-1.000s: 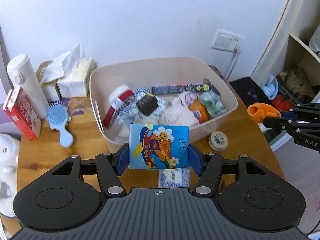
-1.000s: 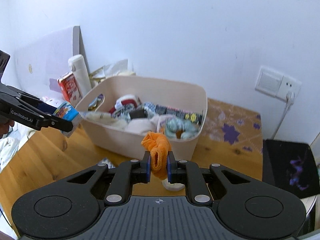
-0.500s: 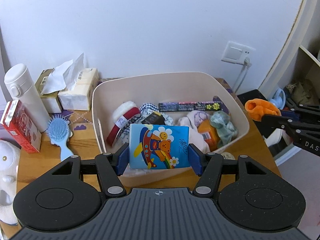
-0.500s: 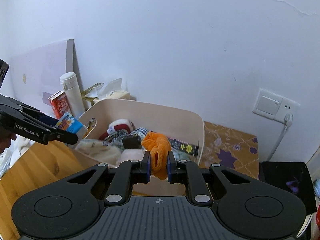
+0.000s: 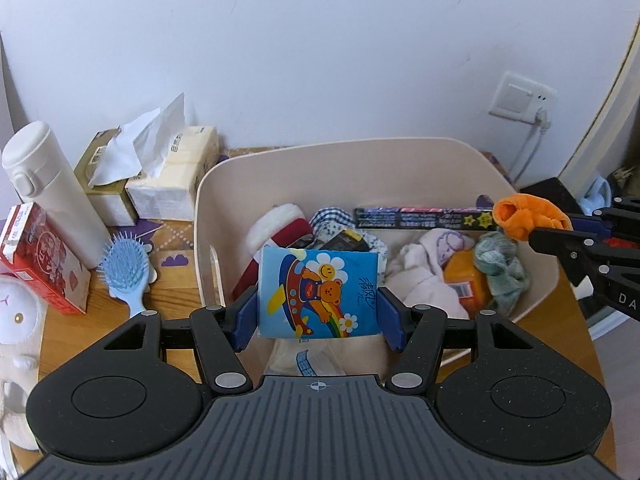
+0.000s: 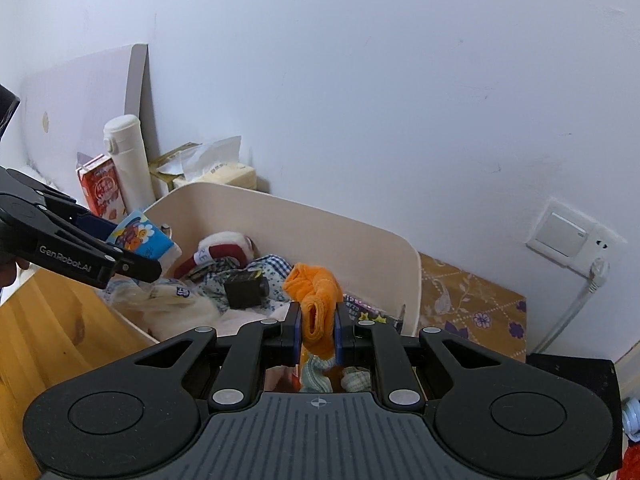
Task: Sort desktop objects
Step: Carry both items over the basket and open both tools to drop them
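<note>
My left gripper (image 5: 318, 312) is shut on a blue tissue pack (image 5: 318, 292) printed with a cartoon bear, held over the near part of the cream bin (image 5: 400, 160). My right gripper (image 6: 317, 330) is shut on a crumpled orange cloth (image 6: 316, 300), hanging above the bin's right side. In the left wrist view the orange cloth (image 5: 526, 218) and the right gripper come in from the right edge. The right wrist view shows the tissue pack (image 6: 142, 238) at the bin's left rim (image 6: 280, 204). The bin holds socks, a black box, a dark starred strip and cloths.
Left of the bin on the wooden desk (image 5: 176, 296) stand a white flask (image 5: 48, 184), a red carton (image 5: 40, 260), two tissue packs (image 5: 172, 184) and a blue hairbrush (image 5: 126, 270). A wall socket (image 5: 522, 98) with a cable sits at the right, and a white plush toy (image 5: 16, 340) lies at far left.
Both grippers moved forward from the desk's near side to over the bin, each keeping its hold. The round tin and flat pack on the desk have dropped out of view.
</note>
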